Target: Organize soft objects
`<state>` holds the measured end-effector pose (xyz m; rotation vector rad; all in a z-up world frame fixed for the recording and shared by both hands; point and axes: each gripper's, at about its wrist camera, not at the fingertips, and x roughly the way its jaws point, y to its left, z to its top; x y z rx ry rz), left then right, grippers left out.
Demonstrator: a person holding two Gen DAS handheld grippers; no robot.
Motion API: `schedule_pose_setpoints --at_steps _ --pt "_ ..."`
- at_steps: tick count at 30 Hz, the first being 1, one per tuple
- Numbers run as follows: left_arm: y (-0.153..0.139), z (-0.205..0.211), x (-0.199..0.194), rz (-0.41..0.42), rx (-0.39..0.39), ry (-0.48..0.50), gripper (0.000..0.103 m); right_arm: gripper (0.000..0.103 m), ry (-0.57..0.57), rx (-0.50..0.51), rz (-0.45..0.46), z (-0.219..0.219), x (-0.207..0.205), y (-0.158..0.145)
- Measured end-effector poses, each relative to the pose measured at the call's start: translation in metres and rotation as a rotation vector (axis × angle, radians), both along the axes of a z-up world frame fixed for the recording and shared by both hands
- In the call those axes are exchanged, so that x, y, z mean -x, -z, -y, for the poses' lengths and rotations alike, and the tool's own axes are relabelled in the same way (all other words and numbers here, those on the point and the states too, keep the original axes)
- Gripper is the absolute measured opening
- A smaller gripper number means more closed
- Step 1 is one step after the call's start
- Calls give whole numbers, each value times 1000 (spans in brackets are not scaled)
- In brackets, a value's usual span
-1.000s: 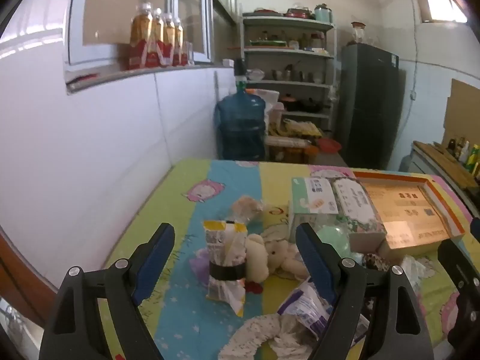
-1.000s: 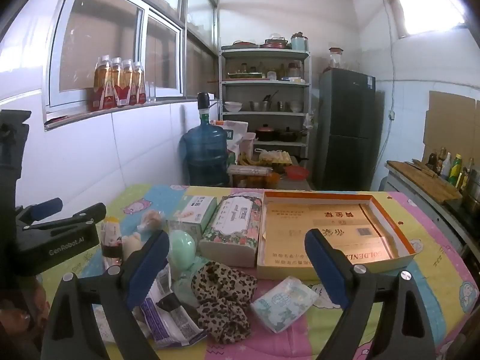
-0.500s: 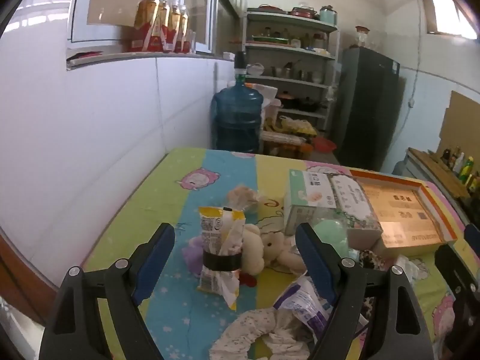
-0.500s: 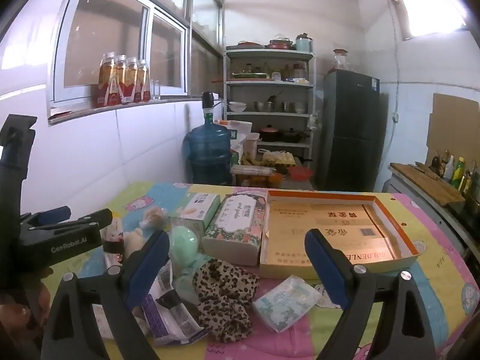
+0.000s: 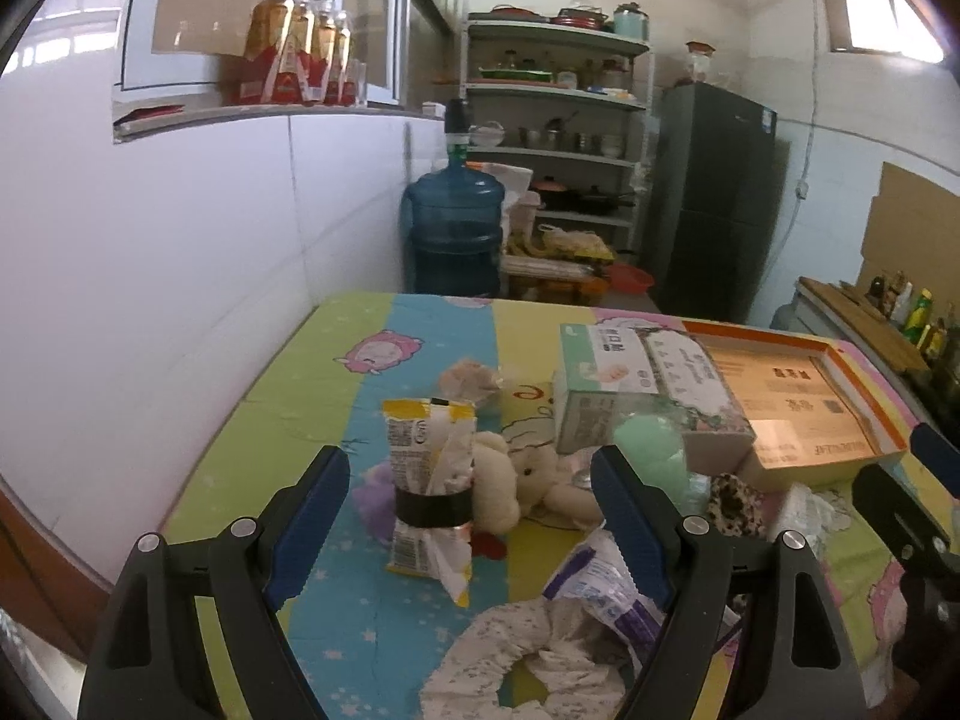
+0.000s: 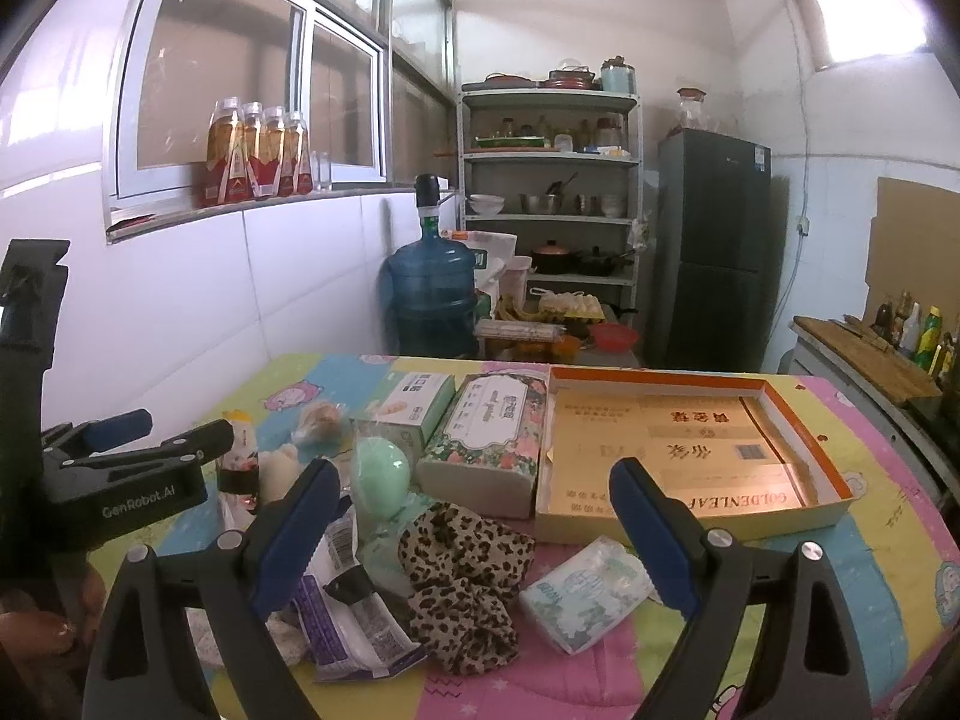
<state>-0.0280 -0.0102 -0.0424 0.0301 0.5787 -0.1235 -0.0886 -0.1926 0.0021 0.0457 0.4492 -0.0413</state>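
Soft things lie in a heap on the cartoon-print tablecloth point(image 5: 420, 324). A yellow-white packet with a black band point(image 5: 429, 492) leans against a cream plush toy point(image 5: 516, 480). A mint green soft ball point(image 6: 379, 474), a leopard-print cloth point(image 6: 465, 576), a tissue pack point(image 6: 585, 591), a purple-white wrapper point(image 6: 348, 618) and a white floral cloth ring point(image 5: 540, 654) lie nearby. My left gripper point(image 5: 474, 522) is open and empty, above the packet and plush. My right gripper point(image 6: 474, 531) is open and empty, above the leopard cloth.
An open orange-rimmed shallow box point(image 6: 798, 420) lies at the right. Two tissue boxes point(image 6: 486, 426) stand left of it. Beyond the table are a blue water jug point(image 6: 429, 300), a shelf rack point(image 6: 552, 180) and a dark fridge point(image 6: 714, 252). A white tiled wall point(image 5: 180, 276) runs along the left.
Both grippers have tilted slightly, so the table sits a little lower in view. The objects have not moved and both grippers stay open.
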Motion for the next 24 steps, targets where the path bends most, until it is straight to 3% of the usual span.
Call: schedule_pose_setpoints --at_steps 11,24 --pt "-22 -16 -8 5 5 -18 84 92 -2 -11 -8 1 0 1" --pt "-26 -14 -3 17 -12 -14 84 92 -1 -12 -9 1 0 1"
